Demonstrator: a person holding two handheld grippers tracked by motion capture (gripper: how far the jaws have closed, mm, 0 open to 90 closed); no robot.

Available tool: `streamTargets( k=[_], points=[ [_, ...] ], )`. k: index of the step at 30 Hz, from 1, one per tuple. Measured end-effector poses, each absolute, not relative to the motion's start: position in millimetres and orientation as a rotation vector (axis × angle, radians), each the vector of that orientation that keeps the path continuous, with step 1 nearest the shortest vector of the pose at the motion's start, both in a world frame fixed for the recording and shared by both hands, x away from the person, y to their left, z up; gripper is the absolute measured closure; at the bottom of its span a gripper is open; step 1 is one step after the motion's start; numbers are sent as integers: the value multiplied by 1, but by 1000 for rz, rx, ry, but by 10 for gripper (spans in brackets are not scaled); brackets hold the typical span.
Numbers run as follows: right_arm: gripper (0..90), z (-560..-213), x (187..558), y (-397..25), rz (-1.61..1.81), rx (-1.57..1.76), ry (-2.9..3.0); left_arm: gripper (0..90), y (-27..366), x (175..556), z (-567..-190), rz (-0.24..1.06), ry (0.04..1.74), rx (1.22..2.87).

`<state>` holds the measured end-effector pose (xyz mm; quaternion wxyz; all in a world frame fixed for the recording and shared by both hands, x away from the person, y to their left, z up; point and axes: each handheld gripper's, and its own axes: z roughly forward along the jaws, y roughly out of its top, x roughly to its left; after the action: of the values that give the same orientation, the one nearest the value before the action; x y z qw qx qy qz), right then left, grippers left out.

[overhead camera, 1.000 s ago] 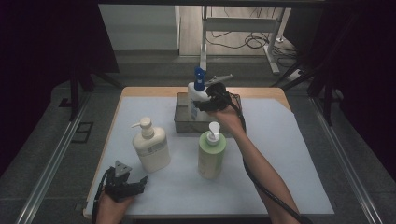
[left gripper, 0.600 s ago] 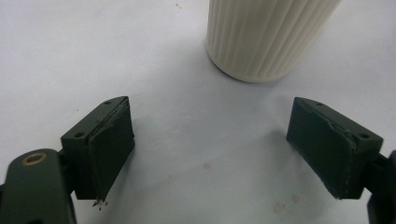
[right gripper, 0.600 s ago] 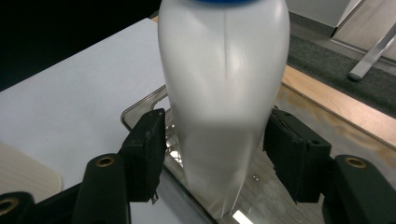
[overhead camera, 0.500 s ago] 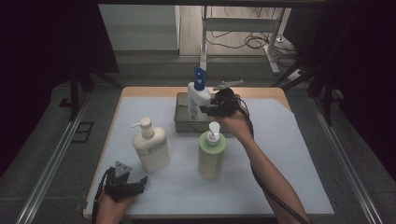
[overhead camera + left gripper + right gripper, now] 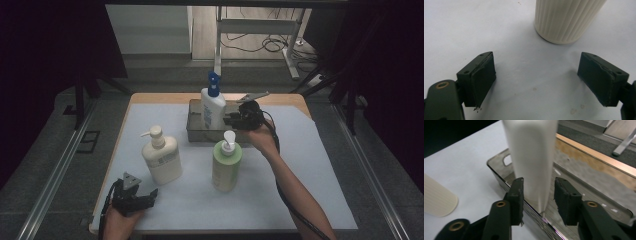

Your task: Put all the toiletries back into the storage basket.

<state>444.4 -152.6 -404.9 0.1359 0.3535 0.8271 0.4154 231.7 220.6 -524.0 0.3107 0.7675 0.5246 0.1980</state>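
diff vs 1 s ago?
Little changed. The right hand-held gripper has eased slightly back toward the person, its jaws around the white bottle standing in the metal tray; a gap shows at one jaw, so the grip is unclear. The left hand-held gripper, cream bottle and green bottle stayed put.

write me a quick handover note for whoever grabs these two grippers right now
Right gripper: jaws astride the white bottle with the blue top, small gaps either side, so seemingly not clamped. The bottle stands upright in the metal tray at the table's far side.
Left gripper: open, idle near the front left edge.
Cream pump bottle and green pump bottle stand on the white sheet in front of the tray.
Left: probably those two bottles.
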Motion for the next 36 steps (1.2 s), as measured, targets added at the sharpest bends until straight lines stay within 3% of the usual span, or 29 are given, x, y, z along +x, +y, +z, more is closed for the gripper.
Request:
streamTargets(
  k=[9, 36],
  points=[
    [891, -413, 454, -157, 1184, 1093, 2320, 147, 221, 232, -524, 523, 1386, 2027],
    [896, -440, 487, -133, 1129, 1163, 2351, 146, 221, 232, -524, 523, 1386, 2027]
  ],
)
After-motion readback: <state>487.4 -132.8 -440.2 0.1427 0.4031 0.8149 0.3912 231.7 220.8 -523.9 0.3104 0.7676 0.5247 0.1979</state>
